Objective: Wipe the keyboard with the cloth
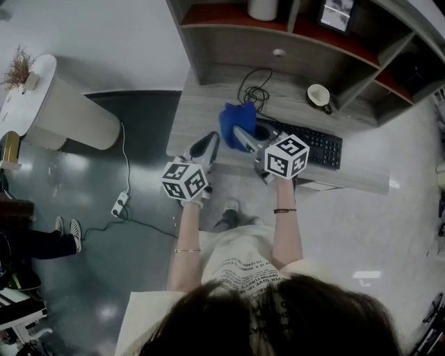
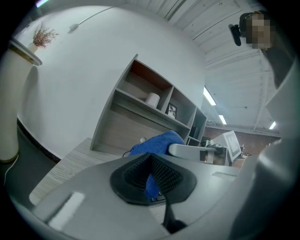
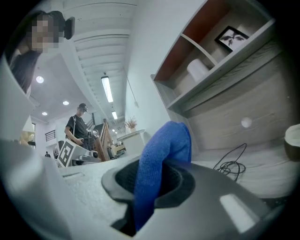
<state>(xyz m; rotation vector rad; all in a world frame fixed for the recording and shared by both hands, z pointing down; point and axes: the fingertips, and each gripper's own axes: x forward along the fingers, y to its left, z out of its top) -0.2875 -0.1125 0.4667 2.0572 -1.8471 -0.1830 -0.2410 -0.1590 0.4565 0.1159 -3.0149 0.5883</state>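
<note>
A blue cloth hangs bunched over the desk, just left of the black keyboard. My right gripper is shut on the cloth; in the right gripper view the cloth rises as a fold out of the shut jaws of that gripper. My left gripper hovers at the desk's front left edge, beside the cloth and apart from it. In the left gripper view its pads meet with nothing held, and the cloth shows beyond them.
A coiled black cable and a white cup lie at the back of the desk under the shelf unit. The shelves hold a white roll and a framed picture. A power strip lies on the floor at left.
</note>
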